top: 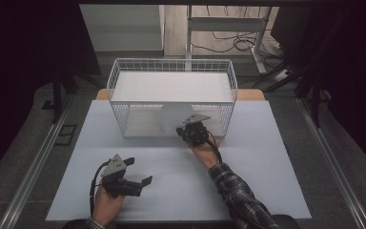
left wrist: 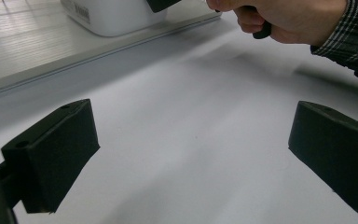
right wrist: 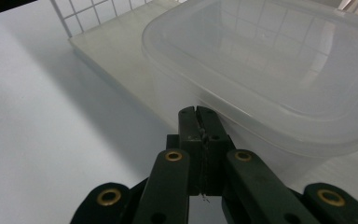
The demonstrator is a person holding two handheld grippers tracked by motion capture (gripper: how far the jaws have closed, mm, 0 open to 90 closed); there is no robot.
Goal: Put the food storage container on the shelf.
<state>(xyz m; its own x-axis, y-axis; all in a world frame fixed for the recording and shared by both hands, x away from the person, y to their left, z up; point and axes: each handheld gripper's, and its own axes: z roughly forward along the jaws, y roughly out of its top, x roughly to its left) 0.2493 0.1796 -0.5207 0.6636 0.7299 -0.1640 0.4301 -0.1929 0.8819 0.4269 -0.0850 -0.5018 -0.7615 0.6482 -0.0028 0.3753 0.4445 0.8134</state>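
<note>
Plainly early in the work. At far left of the high view, the left gripper resting low over the bare white table, jaws spread wide with nothing between them, well apart from everything else; same wide, empty stance in the left gripper view, with only table surface beneath. Idle for now, by the look of it.

Toward the middle, a white wire basket standing at the far edge of the table, its front side open low down, a pale board as its floor. Inside, at the front, a translucent plastic container with its lid on, sitting on that floor just behind the open side.

Right of centre, the right gripper held at the basket's front, tips pressed together and holding nothing. In the right gripper view those closed tips pointing at the container's near wall just under the lid rim, very close; contact or a small gap, impossible to say.

Judged from this: reach to the container made, or nearly so. No grasp taken, container not yet out of the basket. Left to do, probably: nudging or pulling it forward onto the open table, or opening up for a hold, with the left gripper free to help.
</note>
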